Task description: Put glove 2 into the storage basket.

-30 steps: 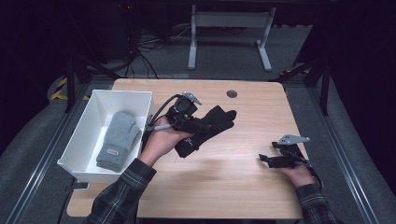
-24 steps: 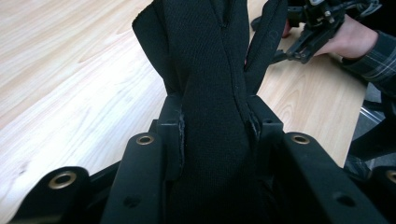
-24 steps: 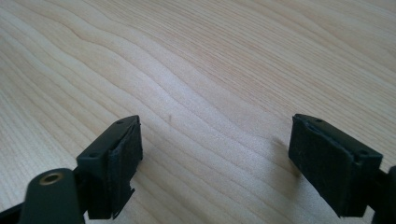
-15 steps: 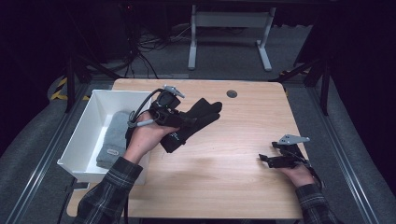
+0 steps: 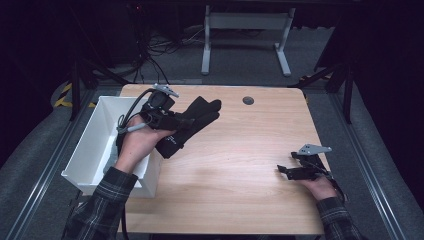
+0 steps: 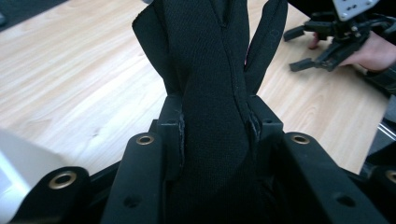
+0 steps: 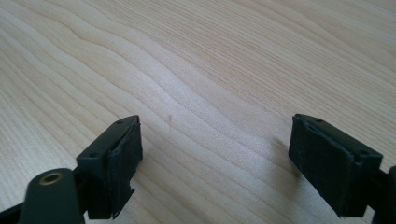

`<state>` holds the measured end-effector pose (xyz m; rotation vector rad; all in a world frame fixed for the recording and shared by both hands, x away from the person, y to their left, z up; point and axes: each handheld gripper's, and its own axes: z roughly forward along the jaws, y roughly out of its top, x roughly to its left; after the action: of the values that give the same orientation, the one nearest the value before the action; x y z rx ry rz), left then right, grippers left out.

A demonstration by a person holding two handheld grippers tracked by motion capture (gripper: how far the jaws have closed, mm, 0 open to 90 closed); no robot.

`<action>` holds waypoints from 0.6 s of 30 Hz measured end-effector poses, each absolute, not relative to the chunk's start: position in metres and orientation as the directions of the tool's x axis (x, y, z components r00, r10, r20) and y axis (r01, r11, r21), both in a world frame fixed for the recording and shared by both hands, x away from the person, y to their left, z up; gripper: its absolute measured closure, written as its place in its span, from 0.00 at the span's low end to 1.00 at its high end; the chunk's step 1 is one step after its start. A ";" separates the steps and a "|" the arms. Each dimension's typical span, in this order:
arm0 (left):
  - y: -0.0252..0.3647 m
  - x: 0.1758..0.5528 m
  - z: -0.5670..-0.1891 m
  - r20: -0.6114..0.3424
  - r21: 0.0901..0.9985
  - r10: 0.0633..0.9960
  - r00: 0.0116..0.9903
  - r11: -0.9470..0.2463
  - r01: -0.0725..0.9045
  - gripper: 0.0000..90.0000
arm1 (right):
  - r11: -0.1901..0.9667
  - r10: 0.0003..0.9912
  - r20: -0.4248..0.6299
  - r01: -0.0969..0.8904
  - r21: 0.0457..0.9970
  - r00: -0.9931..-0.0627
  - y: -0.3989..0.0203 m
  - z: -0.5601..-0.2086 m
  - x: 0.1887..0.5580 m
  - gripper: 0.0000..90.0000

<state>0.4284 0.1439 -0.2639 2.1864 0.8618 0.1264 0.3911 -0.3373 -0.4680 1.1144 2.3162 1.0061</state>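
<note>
A black glove hangs in the air over the left part of the wooden table, beside the white bin. My left gripper is shut on it near the cuff. In the left gripper view the glove is pinched between both pads and its fingers stick out ahead. My right gripper rests low at the table's right front, open; in the right gripper view its jaws stand wide apart over bare wood. The left gripper view also shows the right gripper farther off.
The white bin sits off the table's left edge; the person's left hand and sleeve cover most of its inside. A round dark grommet lies in the table's far middle. A metal stand is on the floor behind.
My left gripper has carried the black glove leftward, from the table's middle to the bin's near side. The right gripper has stayed where it was, open.
</note>
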 end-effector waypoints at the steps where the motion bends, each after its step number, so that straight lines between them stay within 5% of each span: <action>1: 0.148 0.428 -0.263 -0.172 0.695 0.625 0.761 -0.470 0.544 0.73 | 0.430 0.789 -0.029 0.517 0.740 -0.614 -0.337 -0.468 0.391 0.20; 18: 0.219 0.427 -0.263 -0.185 0.710 0.745 0.642 -0.350 0.611 0.73 | 0.428 0.790 -0.028 0.518 0.740 -0.613 -0.337 -0.468 0.391 0.20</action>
<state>0.4269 0.2192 -0.2629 2.0756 1.0532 0.2172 0.3911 -0.3373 -0.4680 1.1158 2.3151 1.0068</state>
